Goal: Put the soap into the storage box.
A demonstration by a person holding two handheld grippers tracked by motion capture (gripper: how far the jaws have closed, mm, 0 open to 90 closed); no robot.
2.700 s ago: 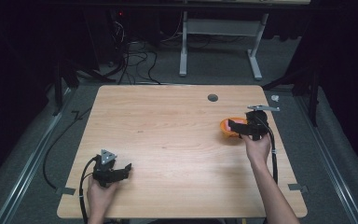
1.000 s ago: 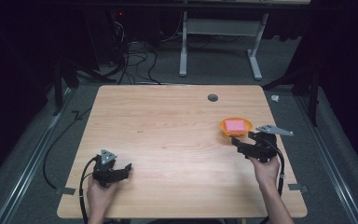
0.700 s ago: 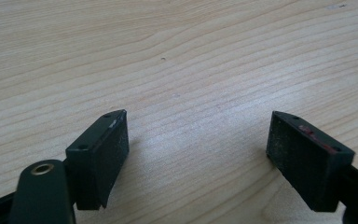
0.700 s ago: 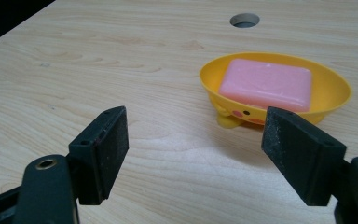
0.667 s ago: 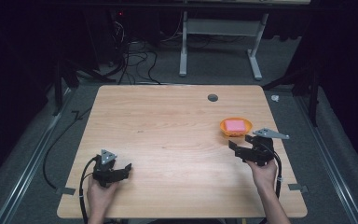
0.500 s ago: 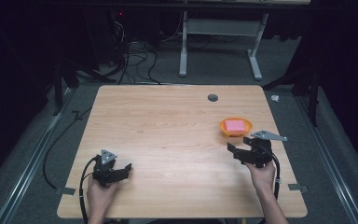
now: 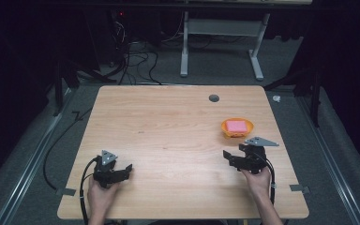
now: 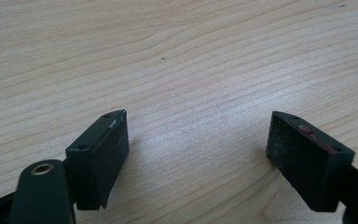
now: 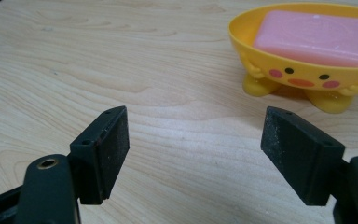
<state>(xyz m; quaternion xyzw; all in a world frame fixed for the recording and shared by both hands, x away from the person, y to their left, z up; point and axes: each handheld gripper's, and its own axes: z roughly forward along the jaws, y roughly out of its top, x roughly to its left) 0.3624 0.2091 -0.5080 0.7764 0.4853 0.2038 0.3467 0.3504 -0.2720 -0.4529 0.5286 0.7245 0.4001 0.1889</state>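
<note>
A pink soap bar (image 9: 316,31) lies inside a yellow duck-faced soap dish (image 9: 307,77) that stands on the wooden surface (image 7: 168,136), toward its right side. The right gripper (image 7: 234,161) sits just near of the dish, apart from it, its jaws spread wide with nothing between them. The left gripper (image 7: 124,172) rests at the near left of the surface, well apart from the dish, jaws likewise spread over bare wood.

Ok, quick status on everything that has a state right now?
soap dish: upright on the table, holding the soap, untouched
pink soap: lying flat inside the dish
right gripper: jaws open, empty, short of the dish
left gripper: jaws open, empty, over bare wood
</note>
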